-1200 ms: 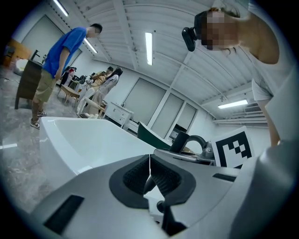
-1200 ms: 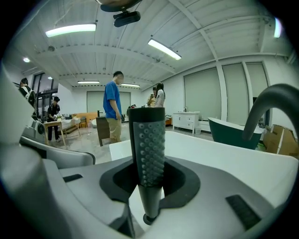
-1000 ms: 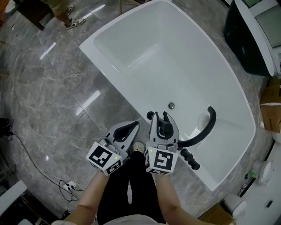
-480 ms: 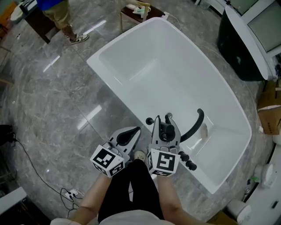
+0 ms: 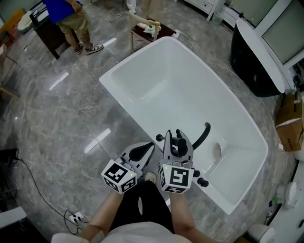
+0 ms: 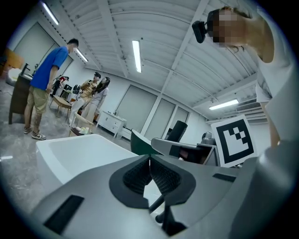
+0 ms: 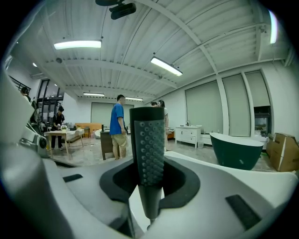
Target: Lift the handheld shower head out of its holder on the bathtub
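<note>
Two grippers engaged: right gripper [image 5: 177, 136] clamping handheld shower head [image 7: 148, 144] upright above bathtub [image 5: 124, 98] rim, beside black spout [image 5: 205, 132]; left gripper [image 6: 149, 159] idling, jaws together, empty. Recommended: lifting straight, avoiding spout.

The right gripper [image 5: 174, 135] was closed on a dark shower head [image 5: 179, 142], which sat between its fingers over the near rim of a white bathtub [image 5: 116, 88]. Just left of those fingertips a small round black fitting [image 5: 159, 138] stood on the rim, and just right of them a black curved spout [image 5: 203, 133] arched over the basin. Behind the fingers, to the right, two black knobs [image 5: 202, 182] sat on the rim. The left gripper [image 5: 151, 145] hung just beside, fingertips together with nothing between them, above the grey marble floor [image 5: 57, 128]. Far beyond the fingers a person [image 5: 71, 14] stood by a dark table.
</note>
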Demonstrator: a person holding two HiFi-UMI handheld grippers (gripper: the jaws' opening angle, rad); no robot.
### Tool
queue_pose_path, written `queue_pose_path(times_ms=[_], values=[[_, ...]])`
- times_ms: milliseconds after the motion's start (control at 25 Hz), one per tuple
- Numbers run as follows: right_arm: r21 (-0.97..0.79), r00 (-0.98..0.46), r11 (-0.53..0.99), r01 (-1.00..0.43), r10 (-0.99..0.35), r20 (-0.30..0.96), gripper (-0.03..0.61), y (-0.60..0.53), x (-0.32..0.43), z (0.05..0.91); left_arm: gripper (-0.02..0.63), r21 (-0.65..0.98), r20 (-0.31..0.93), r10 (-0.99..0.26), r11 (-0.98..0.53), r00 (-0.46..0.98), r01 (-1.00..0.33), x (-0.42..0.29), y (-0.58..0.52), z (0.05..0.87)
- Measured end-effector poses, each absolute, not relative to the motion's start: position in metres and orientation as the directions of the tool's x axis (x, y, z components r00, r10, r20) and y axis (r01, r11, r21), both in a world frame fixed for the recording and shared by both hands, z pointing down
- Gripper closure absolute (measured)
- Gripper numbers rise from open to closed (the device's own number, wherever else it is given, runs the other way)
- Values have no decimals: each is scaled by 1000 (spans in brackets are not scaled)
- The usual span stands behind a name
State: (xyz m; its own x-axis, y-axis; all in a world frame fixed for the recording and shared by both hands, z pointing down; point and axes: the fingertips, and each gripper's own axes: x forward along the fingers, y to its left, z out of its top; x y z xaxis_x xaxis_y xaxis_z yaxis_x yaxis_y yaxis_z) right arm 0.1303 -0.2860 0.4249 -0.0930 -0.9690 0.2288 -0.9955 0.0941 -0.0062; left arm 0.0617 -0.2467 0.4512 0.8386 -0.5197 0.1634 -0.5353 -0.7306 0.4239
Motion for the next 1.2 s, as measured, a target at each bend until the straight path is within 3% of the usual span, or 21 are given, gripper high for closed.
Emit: queue_pose_path(times_ms=[720,1200], values=[[52,-233,239,-970,-968,98,463,-259,100,318,601,273,93,-574,-771,814,-575,41,-234,364],[78,-469,470,-879,-883,33,463,-256,14,261,601,203,67,-706,-682,705,-702,-24,-241,320]])
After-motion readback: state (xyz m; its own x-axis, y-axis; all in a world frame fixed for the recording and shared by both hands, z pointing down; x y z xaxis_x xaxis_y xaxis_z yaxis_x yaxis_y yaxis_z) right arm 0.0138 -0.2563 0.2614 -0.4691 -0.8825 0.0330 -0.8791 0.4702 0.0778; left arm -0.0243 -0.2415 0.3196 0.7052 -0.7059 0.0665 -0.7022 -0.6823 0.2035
